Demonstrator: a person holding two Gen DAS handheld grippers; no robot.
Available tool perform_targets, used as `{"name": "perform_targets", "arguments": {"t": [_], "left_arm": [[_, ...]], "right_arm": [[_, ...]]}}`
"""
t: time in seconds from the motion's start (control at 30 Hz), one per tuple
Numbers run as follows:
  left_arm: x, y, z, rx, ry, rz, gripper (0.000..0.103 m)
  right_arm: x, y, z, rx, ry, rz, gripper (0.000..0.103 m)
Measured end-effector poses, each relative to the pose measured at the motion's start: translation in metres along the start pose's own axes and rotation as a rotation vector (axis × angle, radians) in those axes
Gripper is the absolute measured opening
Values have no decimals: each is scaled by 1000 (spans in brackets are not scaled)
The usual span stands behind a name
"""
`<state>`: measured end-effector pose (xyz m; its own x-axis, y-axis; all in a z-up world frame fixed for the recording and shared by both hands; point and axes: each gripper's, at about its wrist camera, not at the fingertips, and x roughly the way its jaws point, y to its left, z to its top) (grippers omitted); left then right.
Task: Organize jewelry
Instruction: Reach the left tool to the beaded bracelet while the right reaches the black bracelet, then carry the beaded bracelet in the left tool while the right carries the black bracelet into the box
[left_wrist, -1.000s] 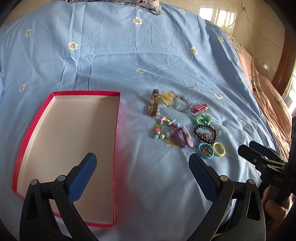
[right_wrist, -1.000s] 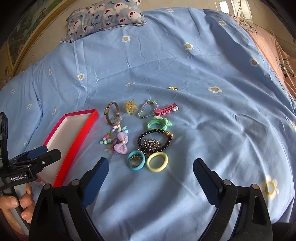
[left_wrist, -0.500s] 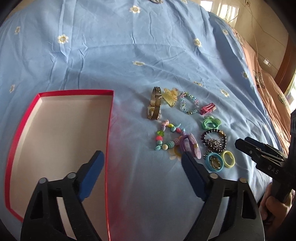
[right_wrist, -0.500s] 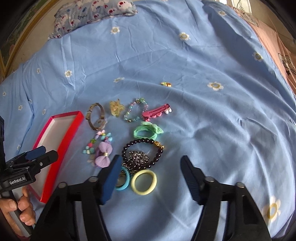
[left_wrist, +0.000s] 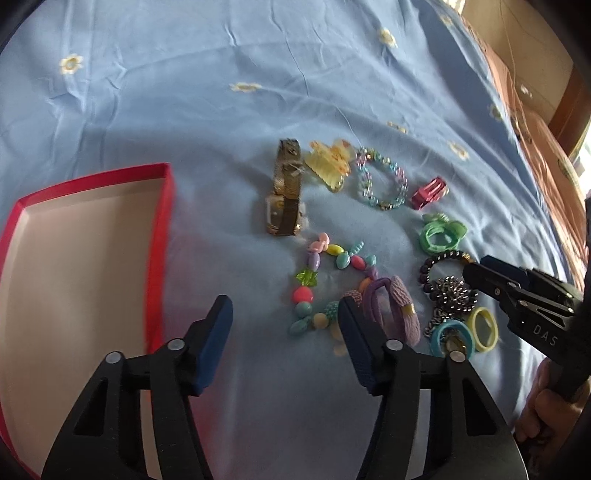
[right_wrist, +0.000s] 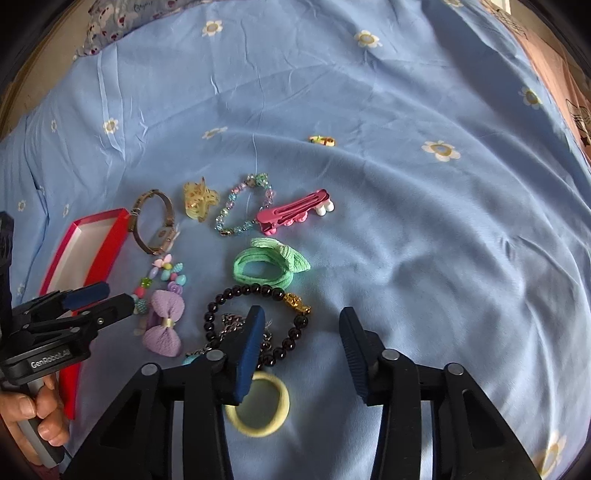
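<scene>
Jewelry lies in a cluster on the blue bedsheet: a watch, a yellow claw clip, a clear bead bracelet, a pink clip, a green hair tie, a colourful bead bracelet, a purple bow tie, a black bead bracelet, a blue ring and a yellow ring. The empty red box lies to the left. My left gripper is open, low over the colourful beads. My right gripper is open, just over the black bracelet.
A small gold item lies apart, farther up the sheet. A patterned pillow lies at the head of the bed. A brown cover lies along the right side. Each gripper shows in the other's view.
Both grippers have moved forward and down toward the jewelry cluster. Their jaws have narrowed somewhat but stay open. Nothing has been picked up.
</scene>
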<state>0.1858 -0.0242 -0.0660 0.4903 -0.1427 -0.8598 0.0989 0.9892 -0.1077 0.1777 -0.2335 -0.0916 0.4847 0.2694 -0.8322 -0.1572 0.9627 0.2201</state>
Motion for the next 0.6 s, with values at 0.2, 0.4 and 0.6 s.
{"name": "perform_targets", "arguments": {"t": [0.2, 0.4, 0.6], "left_arm": [[9, -12, -2, 64, 9, -4, 30], [-2, -11, -4, 65, -17, -69, 18], [-31, 0, -6, 23, -71, -111, 10]], "right_arm": [[9, 7, -2, -50, -3, -52, 19], [2, 6, 0, -33, -17, -14, 8], [-24, 21, 4, -49, -78, 28, 8]]}}
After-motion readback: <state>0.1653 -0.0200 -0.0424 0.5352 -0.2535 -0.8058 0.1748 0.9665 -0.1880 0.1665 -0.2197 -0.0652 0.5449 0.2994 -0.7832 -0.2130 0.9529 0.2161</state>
